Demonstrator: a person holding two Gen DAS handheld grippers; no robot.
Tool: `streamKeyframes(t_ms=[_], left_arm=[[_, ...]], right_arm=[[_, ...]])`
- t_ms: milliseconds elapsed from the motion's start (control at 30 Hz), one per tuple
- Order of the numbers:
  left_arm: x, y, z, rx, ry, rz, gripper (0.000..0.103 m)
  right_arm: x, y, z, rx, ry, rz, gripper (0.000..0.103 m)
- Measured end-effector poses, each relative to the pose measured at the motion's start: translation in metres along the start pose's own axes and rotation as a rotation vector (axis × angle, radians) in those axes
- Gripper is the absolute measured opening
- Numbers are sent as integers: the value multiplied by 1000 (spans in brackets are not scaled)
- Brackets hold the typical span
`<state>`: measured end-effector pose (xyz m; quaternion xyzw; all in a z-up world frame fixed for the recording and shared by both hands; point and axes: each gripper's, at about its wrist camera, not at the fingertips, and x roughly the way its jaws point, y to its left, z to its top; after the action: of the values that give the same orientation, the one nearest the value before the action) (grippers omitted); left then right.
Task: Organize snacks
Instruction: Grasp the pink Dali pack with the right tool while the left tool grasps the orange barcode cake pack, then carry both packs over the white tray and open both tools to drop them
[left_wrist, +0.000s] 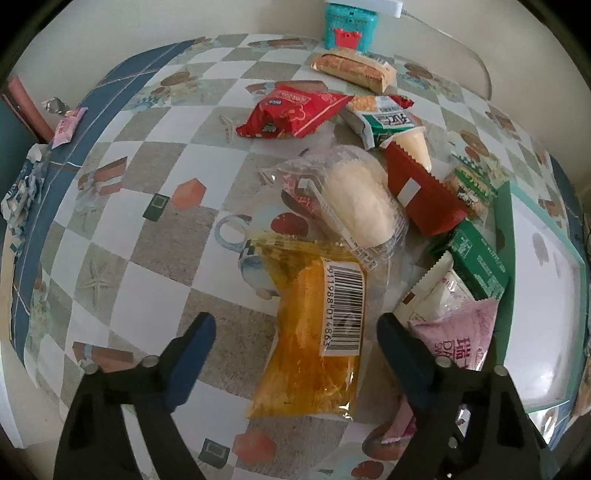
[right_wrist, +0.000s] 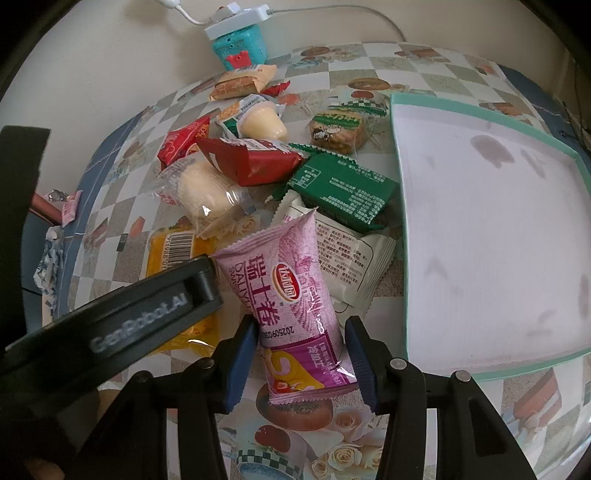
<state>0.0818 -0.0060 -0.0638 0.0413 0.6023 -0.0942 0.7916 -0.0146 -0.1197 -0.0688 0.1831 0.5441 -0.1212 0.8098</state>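
An orange snack packet (left_wrist: 310, 332) with a barcode label lies on the checked tablecloth. My left gripper (left_wrist: 299, 354) straddles it, open, with both blue pads clear of the wrapper. Its black body (right_wrist: 122, 328) also shows in the right wrist view, over the orange packet (right_wrist: 166, 254). My right gripper (right_wrist: 301, 354) is shut on the lower part of a pink roll-cake packet (right_wrist: 291, 295), its pads pressing on both sides. That pink packet (left_wrist: 458, 332) sits just right of the left gripper. A shallow white box with a teal rim (right_wrist: 480, 229) lies to the right.
A heap of snacks lies beyond: a clear-wrapped pale bun (left_wrist: 354, 199), red packets (left_wrist: 295, 110), a green packet (right_wrist: 343, 192), a white packet (right_wrist: 347, 258) and a biscuit packet (left_wrist: 354, 68). A teal container (left_wrist: 349, 26) stands by the wall. The table edge runs along the left.
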Motion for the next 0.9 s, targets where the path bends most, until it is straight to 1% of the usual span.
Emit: streamKeyframes(t_ms=[67, 100, 167, 233, 300, 433, 467, 600, 733, 900], left_arm=[[4, 0, 0, 6, 10, 3, 74], [6, -1, 0, 9, 14, 1, 70], [8, -2, -1, 18, 22, -10, 56], [8, -4, -2, 34, 23, -11, 49], [8, -5, -2, 37, 23, -12, 48], [8, -4, -1, 8, 46, -15, 45], [8, -2, 0, -2, 52, -12, 45], [3, 5, -2, -40, 56, -13, 44], [-7, 15, -4, -66, 46, -4, 44], [-23, 30, -8, -105, -4, 14, 43]], right_arm=[[1, 0, 0, -1, 2, -1, 52], [1, 0, 0, -1, 3, -2, 52], [2, 0, 0, -3, 5, -4, 52], [2, 1, 0, -4, 7, -4, 52], [3, 0, -1, -5, 11, 2, 52], [5, 1, -1, -11, 18, 1, 52], [5, 2, -1, -15, 16, 0, 48], [2, 8, 0, -33, 4, -9, 44], [-1, 12, 1, -39, -9, -2, 43], [-11, 13, 3, -32, -35, 29, 43]])
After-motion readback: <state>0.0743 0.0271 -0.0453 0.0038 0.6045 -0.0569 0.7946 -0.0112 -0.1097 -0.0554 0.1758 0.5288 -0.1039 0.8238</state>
